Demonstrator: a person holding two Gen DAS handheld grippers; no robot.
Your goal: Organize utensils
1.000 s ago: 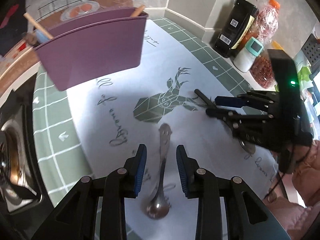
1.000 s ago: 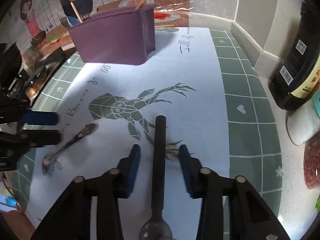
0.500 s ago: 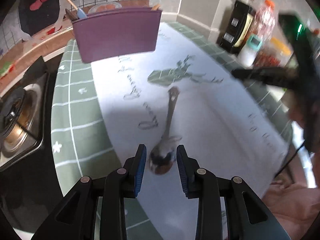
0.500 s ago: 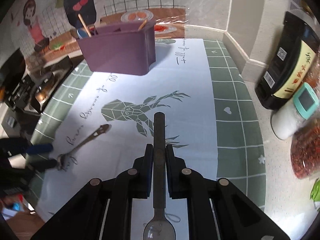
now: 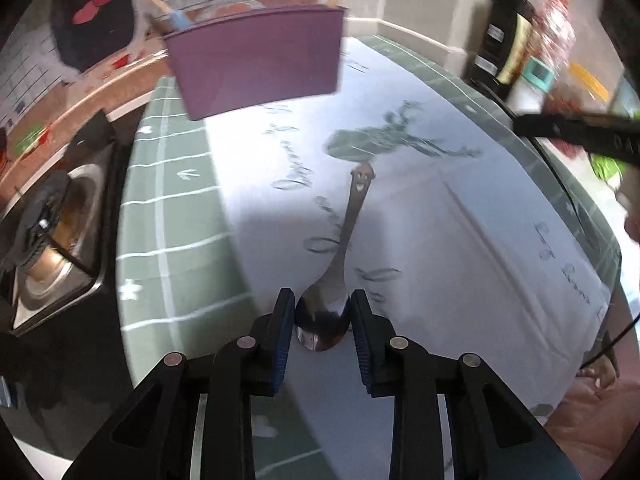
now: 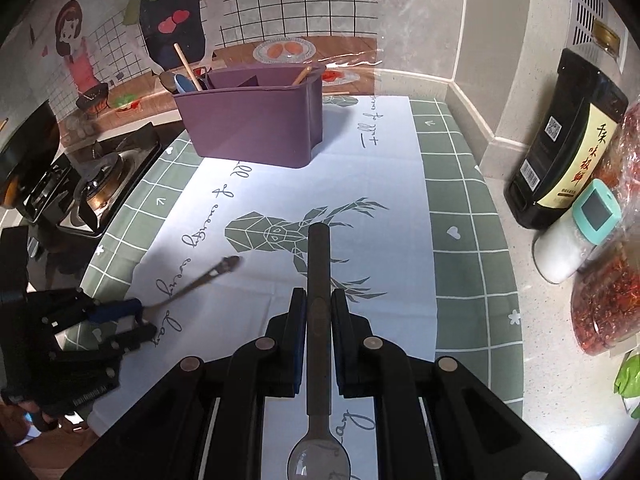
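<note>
right fingers: pads point(image 6: 299, 340) pressed flat on both sides of the dark spoon handle, no gap visible, a firm clamp
right gripper point(image 6: 319, 308): grips the black-handled spoon point(image 6: 319, 280) at mid-handle, handle pointing ahead toward the caddy, clear bowl trailing back under the gripper; looks lifted off the cloth
left fingers: blue pads point(image 5: 285, 320) part way apart, each just beside or touching the bowl edge; contact too blurred to call
left gripper point(image 5: 321, 312): straddles the bowl of the metal spoon point(image 5: 344, 256), probably closing in for a pickup
metal spoon: flat on the deer-print tablecloth point(image 5: 460, 240), smiley-face handle end pointing away from the gripper
why bowl end: my guess, it's the end nearest the left gripper
purple utensil caddy point(image 6: 256, 116): at the far end of the cloth, divided, already holds chopsticks and a blue utensil; likely drop-off for both spoons
soy sauce bottle point(image 6: 568, 156): right side of the counter, well apart from the work
</note>
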